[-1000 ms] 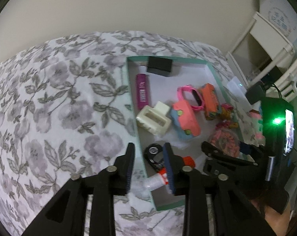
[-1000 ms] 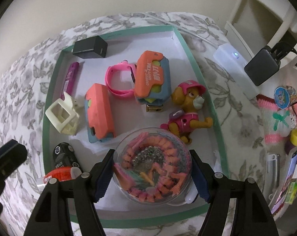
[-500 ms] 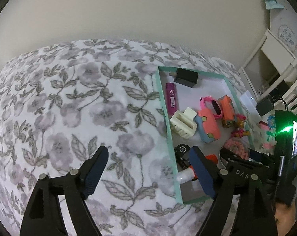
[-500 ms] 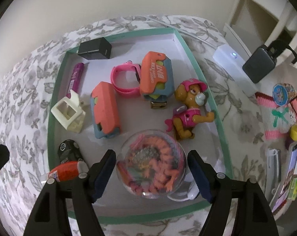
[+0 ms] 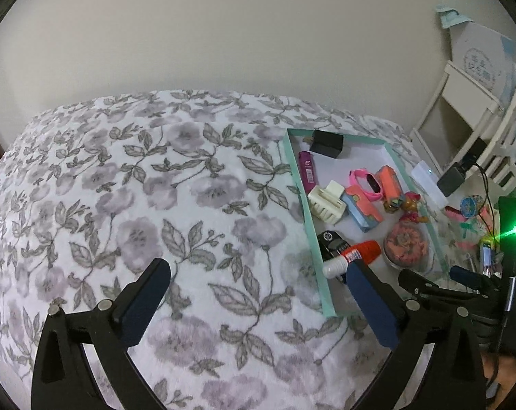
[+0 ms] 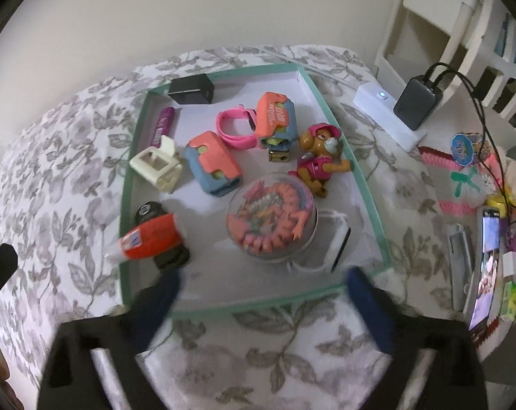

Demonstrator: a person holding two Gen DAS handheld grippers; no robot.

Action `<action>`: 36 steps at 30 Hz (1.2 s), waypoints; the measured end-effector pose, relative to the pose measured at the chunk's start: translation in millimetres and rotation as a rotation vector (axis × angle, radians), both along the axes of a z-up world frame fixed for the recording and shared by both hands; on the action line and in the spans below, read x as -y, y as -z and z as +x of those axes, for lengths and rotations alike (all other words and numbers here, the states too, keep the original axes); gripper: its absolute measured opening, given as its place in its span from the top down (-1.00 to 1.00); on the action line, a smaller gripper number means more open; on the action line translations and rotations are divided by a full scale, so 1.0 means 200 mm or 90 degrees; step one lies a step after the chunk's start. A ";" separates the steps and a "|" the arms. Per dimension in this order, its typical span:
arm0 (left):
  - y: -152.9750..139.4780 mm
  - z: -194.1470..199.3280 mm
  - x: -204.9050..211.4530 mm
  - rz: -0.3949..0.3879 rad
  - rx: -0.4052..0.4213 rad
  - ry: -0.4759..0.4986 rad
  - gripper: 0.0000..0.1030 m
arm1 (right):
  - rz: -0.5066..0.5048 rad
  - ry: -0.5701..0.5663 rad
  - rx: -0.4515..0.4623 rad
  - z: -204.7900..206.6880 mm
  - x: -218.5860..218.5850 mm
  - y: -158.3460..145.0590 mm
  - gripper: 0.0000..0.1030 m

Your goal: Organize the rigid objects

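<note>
Floral bedspread [image 5: 128, 205] under green-rimmed tray [image 6: 370, 201], cream wall [image 5: 223, 34] behind; left gripper [image 5: 258, 294] and right gripper [image 6: 261, 294] both spread, empty.

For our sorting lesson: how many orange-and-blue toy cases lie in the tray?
2. One orange-and-blue case lies mid-tray beside the cream clip; the other is farther back, touching the pink watch. None seems hidden.

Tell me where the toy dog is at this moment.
In the right wrist view, the toy dog lies in the green-rimmed tray, near its right wall, just beyond the round clear container.
</note>
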State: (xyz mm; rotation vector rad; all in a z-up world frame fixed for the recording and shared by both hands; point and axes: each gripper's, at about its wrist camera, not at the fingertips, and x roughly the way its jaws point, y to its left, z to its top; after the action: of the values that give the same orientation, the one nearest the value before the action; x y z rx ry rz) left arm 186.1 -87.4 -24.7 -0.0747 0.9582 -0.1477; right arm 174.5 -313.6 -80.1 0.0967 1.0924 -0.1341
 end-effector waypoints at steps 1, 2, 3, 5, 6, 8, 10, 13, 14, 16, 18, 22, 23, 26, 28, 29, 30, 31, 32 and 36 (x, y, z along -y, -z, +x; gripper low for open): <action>-0.01 -0.02 0.00 0.004 0.006 0.001 -0.99 | 0.006 -0.003 0.005 -0.03 -0.01 -0.01 -1.00; -0.02 -0.05 0.00 0.009 0.014 0.002 -0.99 | 0.010 -0.006 0.008 -0.04 -0.01 -0.02 -1.00; -0.03 -0.06 -0.01 0.012 0.020 0.003 -0.99 | 0.012 -0.008 0.012 -0.06 -0.02 -0.02 -1.00; -0.04 -0.10 -0.01 0.014 0.027 0.002 -0.99 | 0.004 -0.011 0.020 -0.10 -0.04 -0.04 -1.00; -0.05 -0.12 -0.02 0.013 0.030 0.001 -0.99 | -0.002 -0.012 0.023 -0.11 -0.05 -0.04 -1.00; -0.06 -0.14 -0.03 0.007 0.033 -0.001 -0.99 | -0.013 -0.014 0.031 -0.15 -0.07 -0.06 -1.00; -0.06 -0.16 -0.04 -0.002 0.032 -0.002 -0.99 | -0.017 -0.016 0.039 -0.19 -0.08 -0.07 -1.00; -0.07 -0.20 -0.06 -0.010 0.032 -0.006 -0.99 | -0.017 -0.020 0.053 -0.25 -0.11 -0.09 -1.00; -0.08 -0.21 -0.06 -0.012 0.035 -0.007 -0.99 | -0.015 -0.021 0.056 -0.26 -0.11 -0.10 -1.00; -0.08 -0.23 -0.07 -0.014 0.040 -0.010 -0.99 | -0.014 -0.023 0.064 -0.29 -0.13 -0.11 -1.00; -0.08 -0.25 -0.08 -0.016 0.037 -0.010 -0.99 | -0.018 -0.024 0.072 -0.33 -0.14 -0.12 -1.00; -0.07 -0.28 -0.09 -0.007 0.028 -0.007 -0.99 | -0.018 -0.024 0.084 -0.39 -0.15 -0.13 -1.00; -0.07 -0.30 -0.09 -0.001 0.030 -0.007 -0.99 | -0.016 -0.025 0.087 -0.40 -0.15 -0.14 -1.00; -0.08 -0.33 -0.09 0.015 0.039 -0.014 -0.99 | -0.015 -0.025 0.098 -0.43 -0.15 -0.15 -1.00; -0.08 -0.35 -0.10 0.018 0.041 -0.014 -0.99 | -0.016 -0.024 0.103 -0.45 -0.16 -0.16 -1.00; -0.07 -0.35 -0.10 0.019 0.040 -0.014 -0.99 | -0.016 -0.022 0.107 -0.46 -0.16 -0.16 -1.00; -0.07 -0.36 -0.11 0.021 0.038 -0.015 -0.99 | -0.016 -0.021 0.110 -0.47 -0.16 -0.16 -1.00; -0.07 -0.36 -0.11 0.024 0.037 -0.016 -0.99 | -0.015 -0.020 0.112 -0.47 -0.16 -0.17 -1.00; -0.07 -0.36 -0.11 0.026 0.036 -0.017 -0.99 | -0.013 -0.019 0.116 -0.48 -0.16 -0.17 -1.00; -0.06 -0.37 -0.11 0.036 0.034 -0.016 -0.99 | -0.011 -0.021 0.123 -0.50 -0.15 -0.18 -1.00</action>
State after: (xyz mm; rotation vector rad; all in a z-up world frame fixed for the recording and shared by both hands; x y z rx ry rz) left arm 112.2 -65.5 -12.1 -0.0301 0.9067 -0.0991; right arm 73.8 -282.8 -44.5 0.0747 0.8998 -0.1024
